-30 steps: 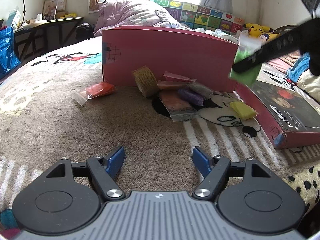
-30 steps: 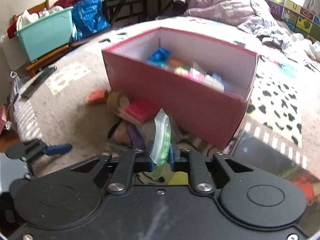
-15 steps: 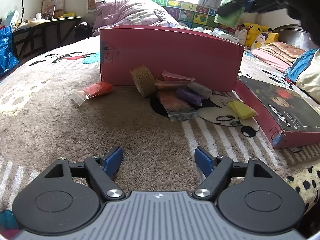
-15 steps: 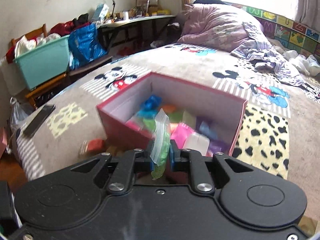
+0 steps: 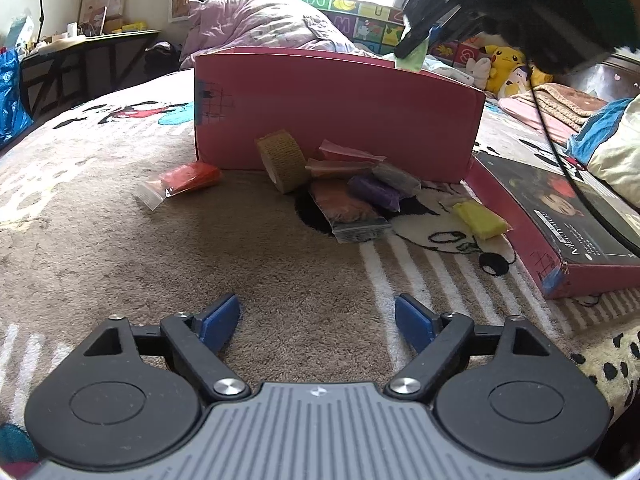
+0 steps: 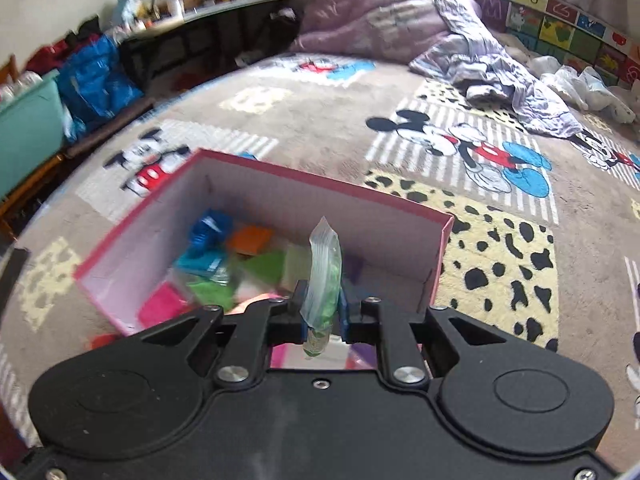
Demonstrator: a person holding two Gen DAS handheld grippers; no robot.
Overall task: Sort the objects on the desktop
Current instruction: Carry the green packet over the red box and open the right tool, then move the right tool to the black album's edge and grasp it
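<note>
My right gripper (image 6: 323, 312) is shut on a clear bag of green clay (image 6: 322, 280) and holds it over the open pink box (image 6: 132, 232), which holds several coloured clay bags. In the left wrist view the right gripper (image 5: 424, 36) hangs above the box's (image 5: 340, 112) right rim with the green bag (image 5: 412, 56). My left gripper (image 5: 318, 320) is open and empty, low over the carpet. In front of the box lie a tan tape roll (image 5: 282, 160), an orange bag (image 5: 182, 178), a purple bag (image 5: 374, 192), a pinkish bag (image 5: 346, 210) and a yellow bag (image 5: 480, 220).
The pink box lid with a dark picture (image 5: 560, 216) lies right of the box. A Mickey Mouse carpet (image 6: 480, 152) covers the floor. A blue bag (image 6: 96, 80) and teal bin (image 6: 24, 128) stand at the left. Bedding (image 6: 500, 72) lies beyond.
My right gripper carried the green bag up from beside the box to above its inside. My left gripper stayed open and almost still.
</note>
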